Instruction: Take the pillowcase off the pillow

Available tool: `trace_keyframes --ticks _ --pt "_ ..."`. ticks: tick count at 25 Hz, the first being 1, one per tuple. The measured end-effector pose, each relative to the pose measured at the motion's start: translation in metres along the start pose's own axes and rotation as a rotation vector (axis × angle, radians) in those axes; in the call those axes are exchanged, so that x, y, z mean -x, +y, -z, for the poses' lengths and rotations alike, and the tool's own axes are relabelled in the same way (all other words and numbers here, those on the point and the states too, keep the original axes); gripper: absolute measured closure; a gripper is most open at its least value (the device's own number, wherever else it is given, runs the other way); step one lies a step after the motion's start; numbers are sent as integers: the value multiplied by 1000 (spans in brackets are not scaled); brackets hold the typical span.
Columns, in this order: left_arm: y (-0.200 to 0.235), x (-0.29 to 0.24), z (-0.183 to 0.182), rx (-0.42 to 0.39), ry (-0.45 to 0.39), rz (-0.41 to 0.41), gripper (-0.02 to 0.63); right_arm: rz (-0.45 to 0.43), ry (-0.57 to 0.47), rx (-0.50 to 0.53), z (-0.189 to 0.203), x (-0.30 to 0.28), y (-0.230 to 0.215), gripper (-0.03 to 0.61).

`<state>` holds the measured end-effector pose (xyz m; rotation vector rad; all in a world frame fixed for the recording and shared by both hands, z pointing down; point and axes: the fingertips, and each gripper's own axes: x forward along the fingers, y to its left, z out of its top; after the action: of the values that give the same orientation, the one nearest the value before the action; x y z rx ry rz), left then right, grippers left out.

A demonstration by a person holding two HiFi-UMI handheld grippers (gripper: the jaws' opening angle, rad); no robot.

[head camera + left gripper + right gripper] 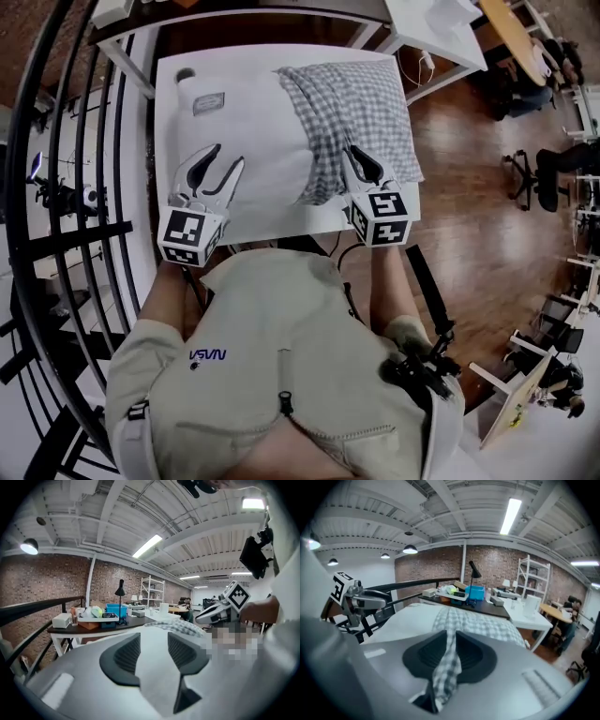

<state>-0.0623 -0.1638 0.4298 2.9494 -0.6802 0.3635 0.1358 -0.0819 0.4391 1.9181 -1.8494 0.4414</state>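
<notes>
Right gripper (449,641) tilted down, pinching pillowcase (356,108), left gripper (229,157) spread

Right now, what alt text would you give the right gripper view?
The right gripper pinches a fold of the checked pillowcase, which runs ahead over a white pillow. The left gripper shows at left; a brick wall and cluttered desks stand behind.

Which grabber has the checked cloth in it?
The right gripper: the checked pillowcase is pinched between its jaws. The left gripper is open, with only the plain white pillow beneath it.
</notes>
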Motion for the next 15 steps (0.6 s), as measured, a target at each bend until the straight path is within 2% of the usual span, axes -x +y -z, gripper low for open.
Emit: trace_keyframes --ticks 4,8,11,13,15 --pt "11 -44 -27 -69 -13 -49 401 -60 -43 113 -57 -50 -11 471" --pt "30 -90 -27 -122 46 -104 388 -130 -48 128 -99 -104 -18 445" --pt "49 -120 -15 -129 111 -145 388 -201 16 154 -109 -147 -11 409" --pt "61 -137 -3 -104 167 -166 382 -237 78 184 -107 -174 -6 399" --pt "68 -152 14 -71 235 -166 334 -254 147 200 -99 -198 -5 395"
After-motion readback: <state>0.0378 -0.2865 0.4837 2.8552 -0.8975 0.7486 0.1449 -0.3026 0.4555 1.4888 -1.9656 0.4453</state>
